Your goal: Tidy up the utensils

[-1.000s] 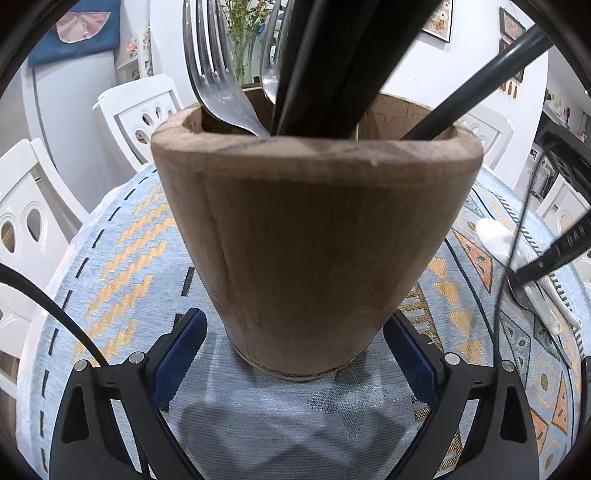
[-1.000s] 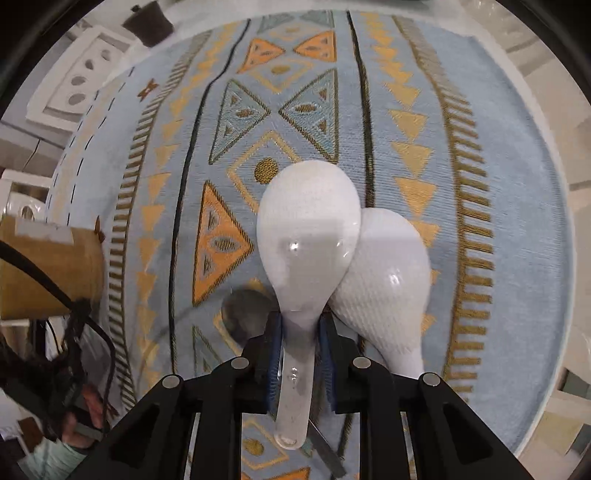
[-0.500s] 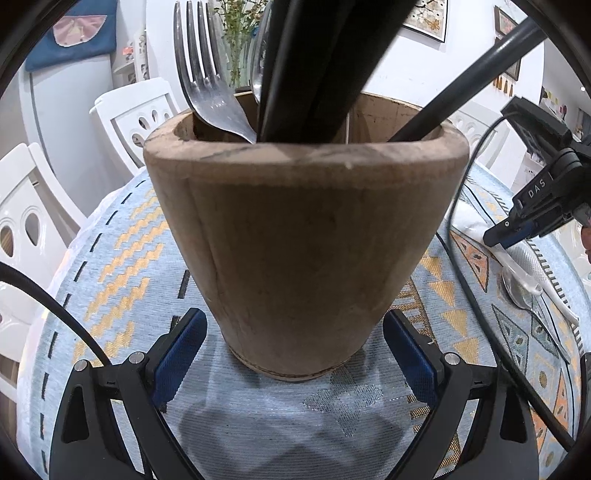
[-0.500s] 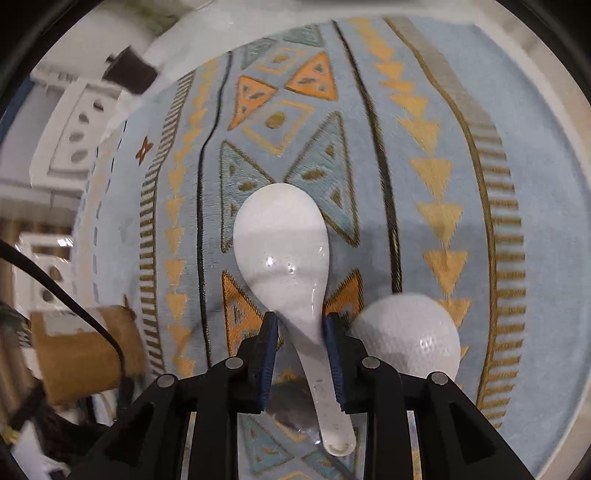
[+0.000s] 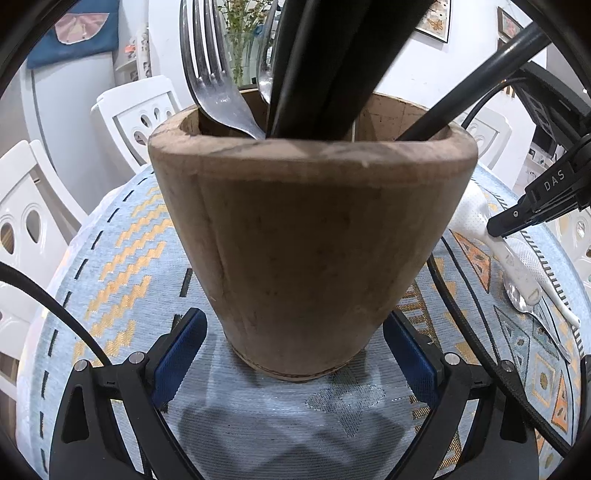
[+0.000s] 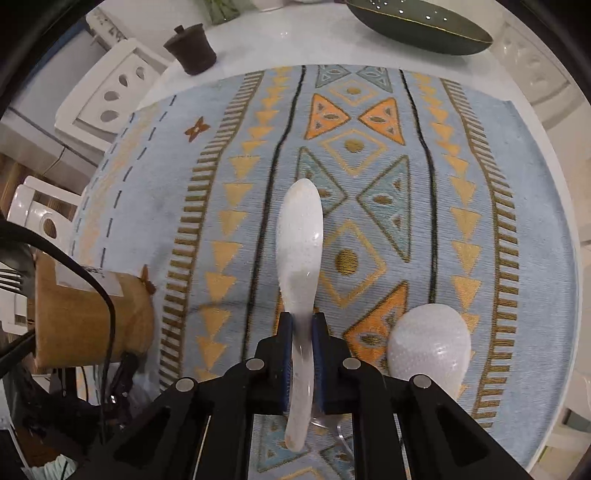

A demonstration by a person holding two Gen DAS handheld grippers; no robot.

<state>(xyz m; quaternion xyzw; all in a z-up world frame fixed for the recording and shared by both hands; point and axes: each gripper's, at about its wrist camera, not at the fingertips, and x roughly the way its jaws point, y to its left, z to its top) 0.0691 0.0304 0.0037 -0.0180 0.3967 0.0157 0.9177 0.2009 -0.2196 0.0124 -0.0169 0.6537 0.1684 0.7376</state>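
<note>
A wooden utensil cup [image 5: 310, 236] stands on the patterned cloth and holds a fork [image 5: 210, 81], a spoon and several black handles. My left gripper [image 5: 295, 354] is open, with a blue pad on each side of the cup's base and neither touching it. My right gripper [image 6: 303, 325] is shut on the neck of a smooth white spoon [image 6: 299, 236], which is lifted and turned on its edge. Its jaws have just been closing on this spoon. In the left wrist view the right gripper [image 5: 517, 218] hangs beside the cup. A dimpled white spoon [image 6: 428, 343] lies on the cloth.
A metal spoon [image 5: 517, 299] lies by the dimpled one. A dark lidded pot [image 6: 192, 48] and a dark green dish [image 6: 417, 18] sit at the far table edge. White chairs [image 5: 140, 114] ring the table. Black cables cross near the cup [image 6: 85, 321].
The right gripper has lifted the smooth white spoon off the dimpled one and carried it away. The spoon has rolled onto its edge and the jaws have narrowed. The left gripper has kept still.
</note>
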